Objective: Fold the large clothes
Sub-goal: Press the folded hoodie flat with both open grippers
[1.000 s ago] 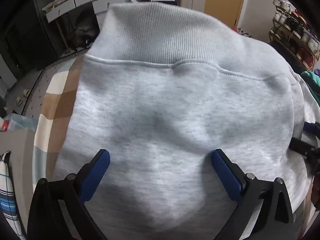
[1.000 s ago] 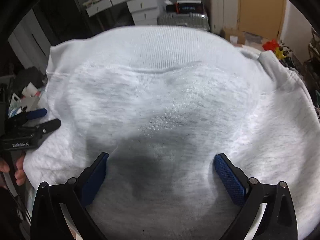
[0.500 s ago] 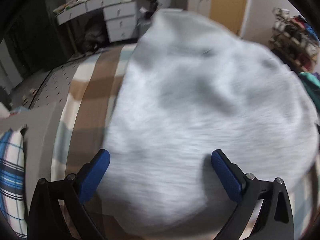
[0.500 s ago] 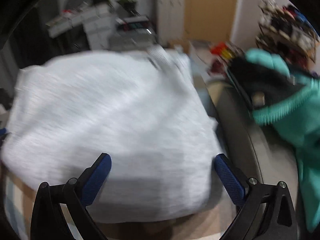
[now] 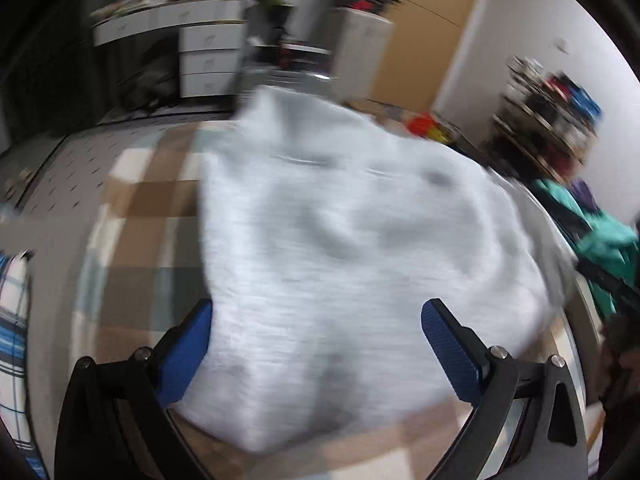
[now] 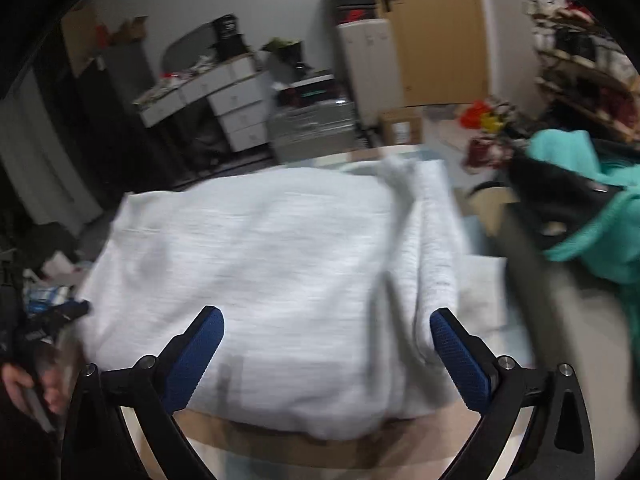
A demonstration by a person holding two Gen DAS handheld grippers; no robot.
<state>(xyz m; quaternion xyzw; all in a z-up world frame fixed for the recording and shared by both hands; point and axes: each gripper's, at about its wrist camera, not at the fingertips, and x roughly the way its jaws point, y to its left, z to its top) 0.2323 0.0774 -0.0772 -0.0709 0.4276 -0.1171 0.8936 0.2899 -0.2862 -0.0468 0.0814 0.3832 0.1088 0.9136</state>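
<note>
A light grey sweatshirt [image 5: 352,264] lies folded into a thick bundle on the checked bedspread [image 5: 140,216]. It also shows in the right wrist view [image 6: 272,272]. My left gripper [image 5: 316,340] is open and empty, with its blue pads on either side of the bundle's near part. My right gripper [image 6: 328,344] is open and empty, just above the near edge of the bundle. The left gripper [image 6: 52,320] shows at the left edge of the right wrist view, held in a hand. Both views are motion-blurred.
A teal and black garment [image 6: 592,208] lies in a heap to the right of the sweatshirt; it also shows in the left wrist view [image 5: 600,236]. A blue plaid cloth [image 5: 12,320] lies at the left. White drawers [image 6: 236,108] and a wooden door [image 6: 436,32] stand beyond the bed.
Both grippers have pulled back and lifted away from the sweatshirt, so the whole folded bundle and the room behind it have come into view. Both stay open.
</note>
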